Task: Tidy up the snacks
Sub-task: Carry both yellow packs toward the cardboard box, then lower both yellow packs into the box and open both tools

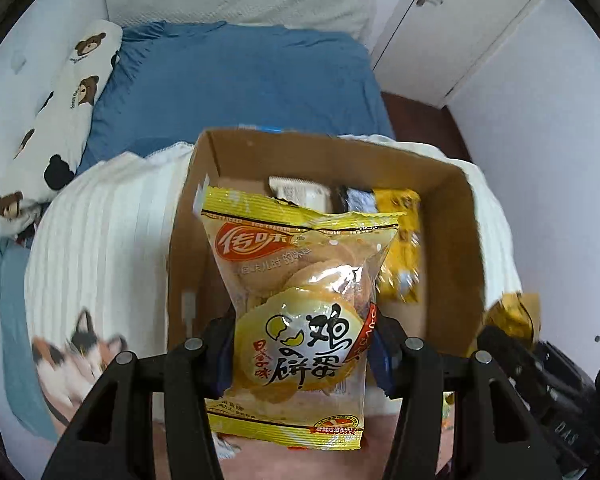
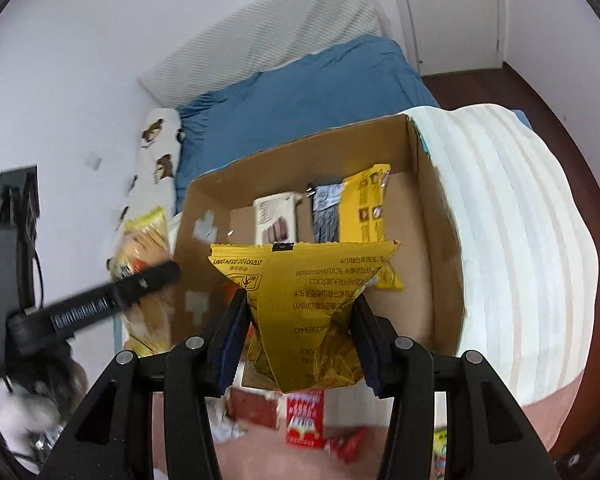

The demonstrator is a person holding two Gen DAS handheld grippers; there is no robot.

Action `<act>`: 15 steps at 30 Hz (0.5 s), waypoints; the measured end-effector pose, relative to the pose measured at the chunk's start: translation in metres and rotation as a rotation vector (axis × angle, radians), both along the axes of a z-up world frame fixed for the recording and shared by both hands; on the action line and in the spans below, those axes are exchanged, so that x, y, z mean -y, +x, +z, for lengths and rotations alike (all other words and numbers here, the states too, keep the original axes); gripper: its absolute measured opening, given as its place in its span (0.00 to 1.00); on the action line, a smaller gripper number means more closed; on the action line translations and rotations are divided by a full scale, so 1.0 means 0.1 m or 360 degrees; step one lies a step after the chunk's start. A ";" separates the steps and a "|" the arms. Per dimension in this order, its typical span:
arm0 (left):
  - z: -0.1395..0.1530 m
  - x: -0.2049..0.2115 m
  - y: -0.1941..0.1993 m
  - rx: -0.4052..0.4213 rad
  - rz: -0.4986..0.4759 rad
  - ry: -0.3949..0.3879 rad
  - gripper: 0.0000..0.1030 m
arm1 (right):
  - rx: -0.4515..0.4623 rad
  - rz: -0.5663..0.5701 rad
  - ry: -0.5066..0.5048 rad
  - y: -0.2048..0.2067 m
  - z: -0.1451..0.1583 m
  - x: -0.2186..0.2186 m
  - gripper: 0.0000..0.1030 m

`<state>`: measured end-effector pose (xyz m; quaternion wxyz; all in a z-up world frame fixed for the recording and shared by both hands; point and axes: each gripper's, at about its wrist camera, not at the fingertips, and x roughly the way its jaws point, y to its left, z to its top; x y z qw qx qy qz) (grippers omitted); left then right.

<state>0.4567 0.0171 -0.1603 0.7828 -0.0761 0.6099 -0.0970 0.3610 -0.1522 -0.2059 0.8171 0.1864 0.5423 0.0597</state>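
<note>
In the left wrist view my left gripper (image 1: 300, 352) is shut on a clear and yellow packet of egg biscuits (image 1: 300, 300), held above the near edge of an open cardboard box (image 1: 452, 240). In the right wrist view my right gripper (image 2: 302, 332) is shut on a crumpled yellow snack bag (image 2: 300, 292) over the same cardboard box (image 2: 432, 240). Inside the box stand a white packet (image 2: 276, 220), a dark packet (image 2: 326, 212) and a yellow packet (image 2: 364, 208). The left gripper's arm (image 2: 112, 296) with its biscuit packet (image 2: 146, 240) shows blurred at the left.
The box rests on a white striped blanket (image 2: 512, 216) on a bed with a blue sheet (image 1: 240, 80) and a bear-print pillow (image 1: 60, 112). Red snack packets (image 2: 306, 420) lie on a pink surface below. A white door (image 1: 460, 24) stands at the back right.
</note>
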 end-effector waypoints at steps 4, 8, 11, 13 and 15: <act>-0.27 0.01 0.48 -0.0084 0.0010 0.0092 0.50 | -0.0100 -0.0029 -0.0017 0.32 -0.26 0.06 0.50; -0.66 -0.01 0.84 -0.0177 0.0004 0.0182 0.50 | -0.0209 -0.0048 -0.0034 0.49 -0.61 0.08 0.50; -0.91 -0.03 1.00 -0.0231 0.0002 0.0231 0.50 | -0.0270 -0.0048 -0.0040 0.52 -0.81 0.09 0.50; -1.01 -0.03 1.02 -0.0258 0.0000 0.0226 0.50 | -0.0302 -0.0046 -0.0040 0.51 -0.93 0.08 0.50; -1.11 -0.03 1.05 -0.0278 -0.0004 0.0237 0.50 | -0.0333 -0.0040 -0.0043 0.47 -1.03 0.07 0.50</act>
